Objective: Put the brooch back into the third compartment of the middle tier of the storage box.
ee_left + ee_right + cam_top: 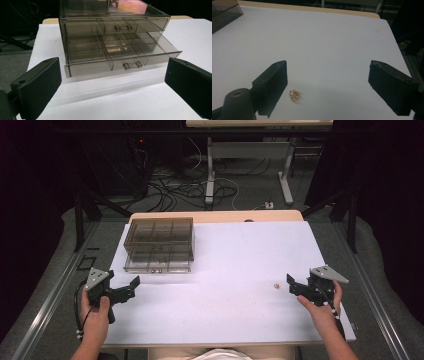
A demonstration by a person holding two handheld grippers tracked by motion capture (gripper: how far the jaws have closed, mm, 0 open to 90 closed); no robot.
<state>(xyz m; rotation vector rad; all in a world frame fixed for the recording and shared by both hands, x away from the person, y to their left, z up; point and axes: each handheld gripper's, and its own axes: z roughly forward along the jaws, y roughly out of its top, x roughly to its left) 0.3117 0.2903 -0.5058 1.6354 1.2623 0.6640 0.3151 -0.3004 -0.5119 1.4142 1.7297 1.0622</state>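
Your left gripper [131,287] stands wide and empty before the drawer box [112,40], whose lower drawer [125,58] is already out. Your right gripper [327,87] gapes too; the small gold trinket [294,95] lies unpicked just beside its left jaw.

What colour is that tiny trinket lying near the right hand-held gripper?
Golden, with a pinkish tint: the small metal trinket shows best in the right gripper view.
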